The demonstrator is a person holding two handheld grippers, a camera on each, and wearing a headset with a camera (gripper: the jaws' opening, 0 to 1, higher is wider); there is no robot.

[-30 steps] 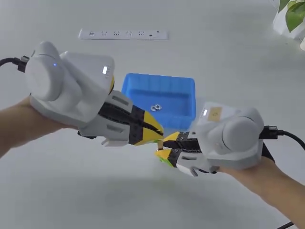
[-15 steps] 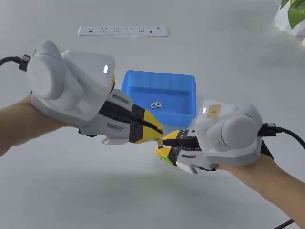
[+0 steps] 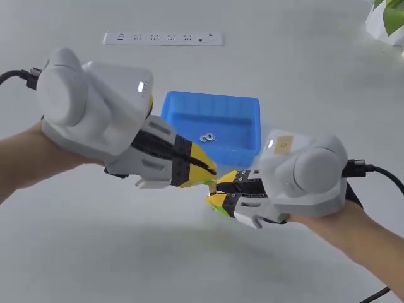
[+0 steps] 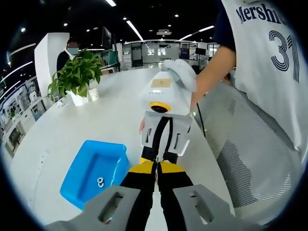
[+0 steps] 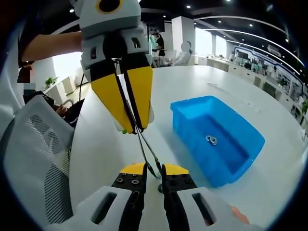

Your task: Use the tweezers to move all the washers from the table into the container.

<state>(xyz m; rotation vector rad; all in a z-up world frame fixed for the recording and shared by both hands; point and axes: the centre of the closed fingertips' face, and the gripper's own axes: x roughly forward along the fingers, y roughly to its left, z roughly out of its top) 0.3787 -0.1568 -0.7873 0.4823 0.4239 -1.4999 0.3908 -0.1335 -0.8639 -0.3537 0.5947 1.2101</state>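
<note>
Right gripper view: the tweezers (image 5: pixel 144 151) run lengthwise from the left gripper's (image 5: pixel 134 128) pressed-together jaws into the right gripper (image 5: pixel 154 172). Its jaws are narrow, though I cannot tell if they pinch. Two washers (image 5: pixel 211 140) lie in the container (image 5: pixel 204 161) just beside.

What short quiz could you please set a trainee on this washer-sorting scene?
1. True or false: the blue container holds no washers.
2. Multiple choice: the tweezers are A) gripped in the left tool, reaching to the right tool; B) lying flat in the container; C) lying beside the plant.
3. Fill in: seen from the head view, the white power strip lies ___ the container.

Key: 1 false, two washers lie in it; 2 A; 3 beyond.
</note>
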